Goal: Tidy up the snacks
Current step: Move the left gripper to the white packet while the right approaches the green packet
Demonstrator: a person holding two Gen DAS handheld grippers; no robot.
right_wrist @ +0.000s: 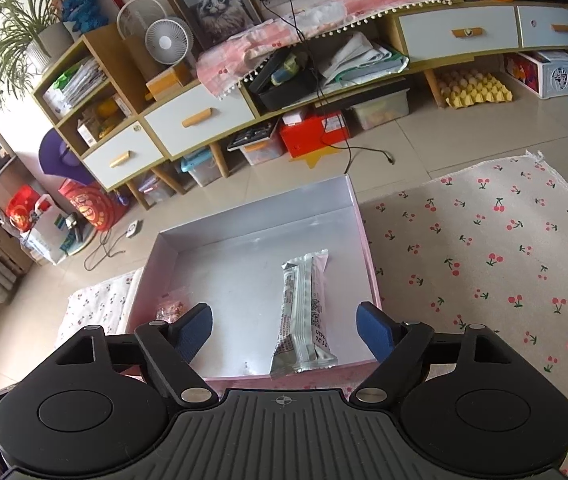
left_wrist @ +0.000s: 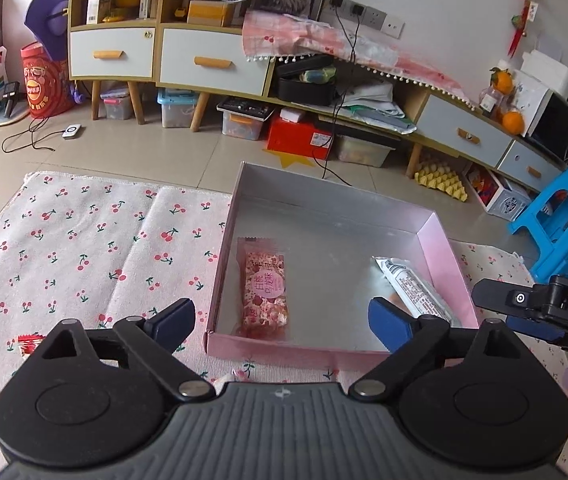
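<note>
A shallow pink box with a silvery inside lies on a cherry-print cloth. In it rest a pink snack packet at the left and a silver-white snack bar at the right. My left gripper hangs open above the box's near edge, the pink packet lying free between its blue pads. In the right wrist view my right gripper is open over the box, the silver bar lying loose between its fingers and the pink packet partly hidden at the left. The right gripper's body shows at the right edge.
A red-and-white wrapped sweet lies on the cherry cloth left of the box. Cloth extends right of the box. Beyond are tiled floor, a long low cabinet, storage bins, cables and a blue stool.
</note>
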